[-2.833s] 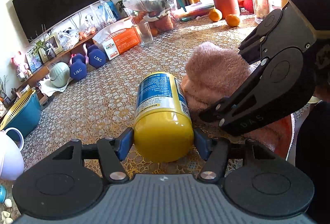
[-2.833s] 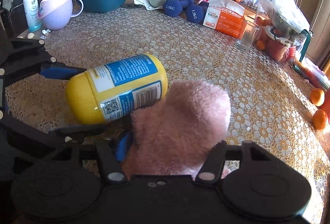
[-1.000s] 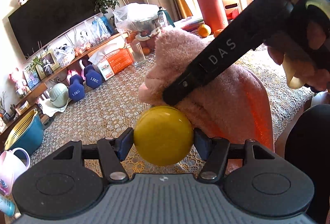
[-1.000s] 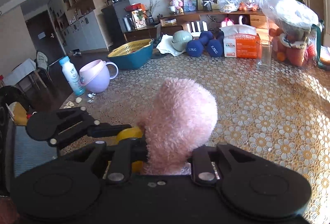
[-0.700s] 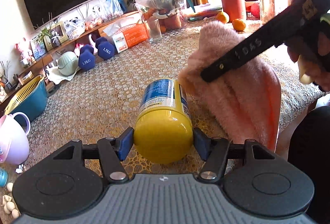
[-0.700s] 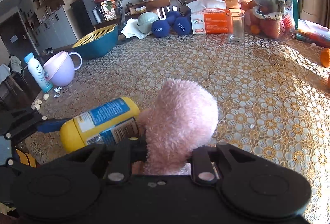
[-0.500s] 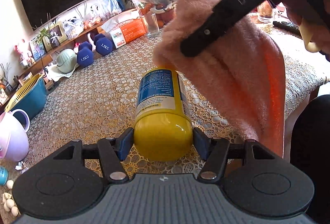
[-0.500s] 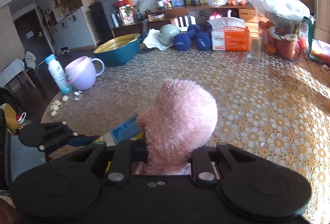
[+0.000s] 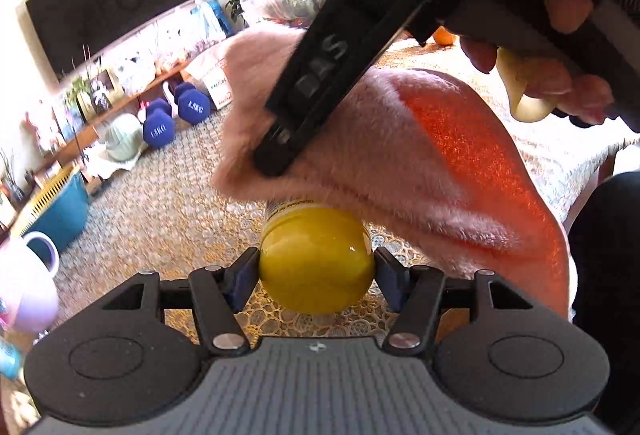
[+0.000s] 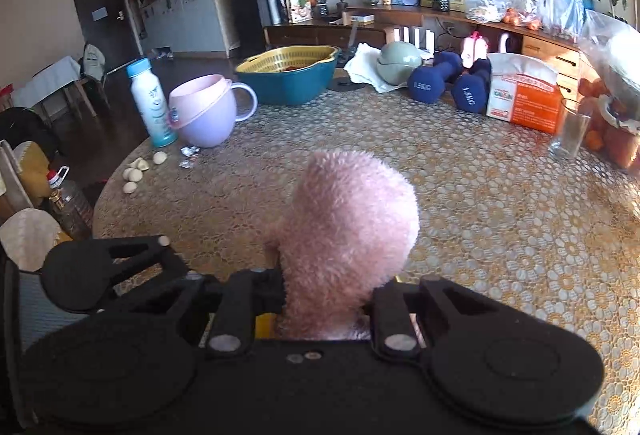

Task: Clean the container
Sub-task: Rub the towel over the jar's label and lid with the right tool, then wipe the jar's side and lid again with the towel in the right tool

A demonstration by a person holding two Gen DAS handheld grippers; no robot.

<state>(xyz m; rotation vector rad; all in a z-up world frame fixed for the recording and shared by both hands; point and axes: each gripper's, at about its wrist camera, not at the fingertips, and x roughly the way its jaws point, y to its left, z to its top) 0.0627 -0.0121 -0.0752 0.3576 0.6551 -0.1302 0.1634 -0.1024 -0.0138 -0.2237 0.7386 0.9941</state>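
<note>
A yellow container [image 9: 316, 267] with a blue label lies on its side, its rounded end toward the left wrist camera. My left gripper [image 9: 316, 271] is shut on it, blue pads pressing both sides. A fluffy pink cloth [image 9: 400, 163] lies over the top of the container and hides most of the label. My right gripper [image 10: 328, 299] is shut on that pink cloth [image 10: 348, 235]; in the left wrist view its black finger [image 9: 312, 83] slants down onto the cloth, with a hand [image 9: 560, 87] behind. Only a yellow sliver of the container [image 10: 264, 323] shows in the right wrist view.
The table [image 10: 500, 235] has a lace cover. At its far side stand a purple mug [image 10: 204, 115], a white bottle [image 10: 150, 103], a teal basket [image 10: 288, 75], blue dumbbells [image 10: 432, 83], an orange box [image 10: 524, 99] and a glass [image 10: 570, 133]. The table's edge curves at the left.
The right gripper has come down with the cloth onto the top of the container and now covers the label. The left gripper keeps its hold; the container's far end has tipped.
</note>
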